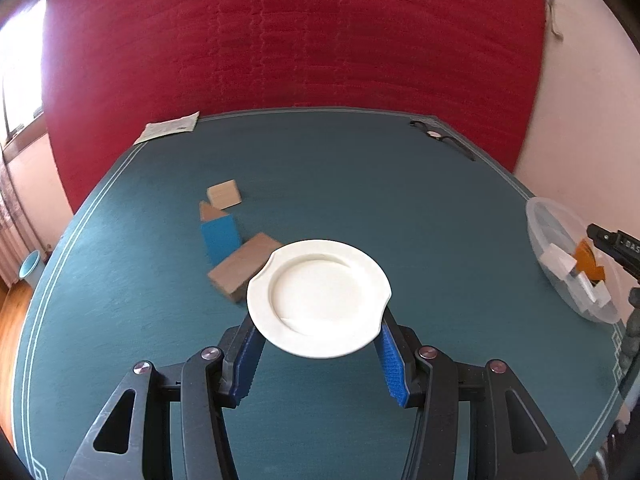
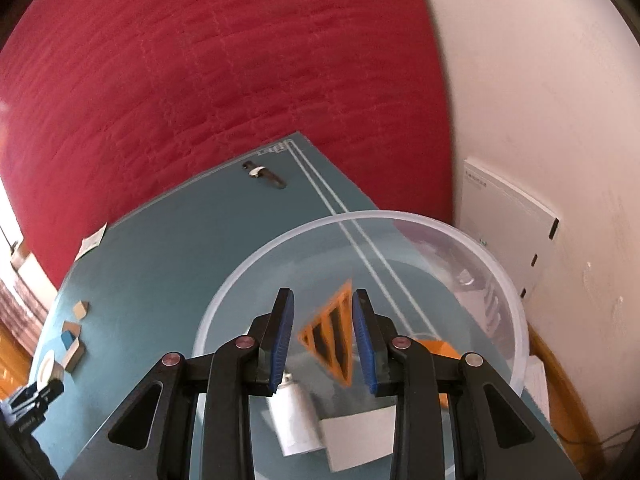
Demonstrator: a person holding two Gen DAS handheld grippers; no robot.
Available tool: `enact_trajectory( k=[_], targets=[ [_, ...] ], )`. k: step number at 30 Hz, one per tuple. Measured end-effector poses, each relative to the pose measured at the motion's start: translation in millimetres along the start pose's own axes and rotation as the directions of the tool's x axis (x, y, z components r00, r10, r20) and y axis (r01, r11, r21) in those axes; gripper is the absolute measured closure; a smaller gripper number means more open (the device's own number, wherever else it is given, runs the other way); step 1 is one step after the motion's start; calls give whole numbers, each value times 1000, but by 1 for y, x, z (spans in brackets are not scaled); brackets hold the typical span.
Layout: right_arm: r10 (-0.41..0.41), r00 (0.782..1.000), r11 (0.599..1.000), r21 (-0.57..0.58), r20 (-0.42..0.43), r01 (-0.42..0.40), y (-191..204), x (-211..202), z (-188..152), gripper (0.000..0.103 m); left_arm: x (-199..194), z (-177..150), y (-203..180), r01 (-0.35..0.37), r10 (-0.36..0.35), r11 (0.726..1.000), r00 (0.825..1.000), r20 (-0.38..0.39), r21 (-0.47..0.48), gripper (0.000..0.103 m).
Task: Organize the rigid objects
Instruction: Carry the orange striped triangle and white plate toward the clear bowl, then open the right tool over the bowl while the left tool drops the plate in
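Our left gripper (image 1: 320,322) clamps a small white plate (image 1: 318,298) by its near rim, the plate raised above the teal table (image 1: 400,200). Just beyond the plate, to its left, lie wooden blocks (image 1: 244,266), one of them a blue block (image 1: 221,236). Far to the right of this gripper sits a clear plastic bowl (image 1: 540,216).

Our right gripper (image 2: 322,316) hangs over that bowl, its jaws at their narrowest, an orange slotted triangle (image 2: 332,340) showing in the gap; we cannot tell whether the pads pinch it or it lies below. A white bottle (image 2: 294,420) and a white card (image 2: 356,436) lie in the bowl beneath.

We judge the plate is headed for the bowl. To do it well, we should keep the plate level, carry it clear of the blocks, move the right gripper aside, then lower it before letting go.
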State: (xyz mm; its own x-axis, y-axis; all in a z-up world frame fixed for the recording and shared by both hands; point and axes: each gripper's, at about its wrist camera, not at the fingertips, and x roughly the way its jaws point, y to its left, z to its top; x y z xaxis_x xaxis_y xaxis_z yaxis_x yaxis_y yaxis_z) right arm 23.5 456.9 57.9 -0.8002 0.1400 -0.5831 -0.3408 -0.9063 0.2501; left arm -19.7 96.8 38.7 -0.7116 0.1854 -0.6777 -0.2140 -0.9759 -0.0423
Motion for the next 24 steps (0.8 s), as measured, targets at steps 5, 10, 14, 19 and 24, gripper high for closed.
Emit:
enact_trajectory(
  k=[5,10,14,19,24],
  targets=[
    [-27,1000,999,30,10,27,-13,-1,3,72,1,8,-22,32,-32,999,999,7,39,48],
    [-62,998,997,44,21,61,-21,0,2,72,4,18,-48,71,-72,994,997,6,88,48],
    [-76,997,996,48,26,75,-22,0,1,72,8,28,-74,111,-114,984,994,7,139,48],
    [-93,995,995,24,47,92,-18,-5,-1,71,14,37,-107,152,-156,968,988,5,198,48],
    [-94,994,996,14,49,93,-18,-5,-3,71,19,46,-136,183,-188,952,982,0,244,48]
  ],
)
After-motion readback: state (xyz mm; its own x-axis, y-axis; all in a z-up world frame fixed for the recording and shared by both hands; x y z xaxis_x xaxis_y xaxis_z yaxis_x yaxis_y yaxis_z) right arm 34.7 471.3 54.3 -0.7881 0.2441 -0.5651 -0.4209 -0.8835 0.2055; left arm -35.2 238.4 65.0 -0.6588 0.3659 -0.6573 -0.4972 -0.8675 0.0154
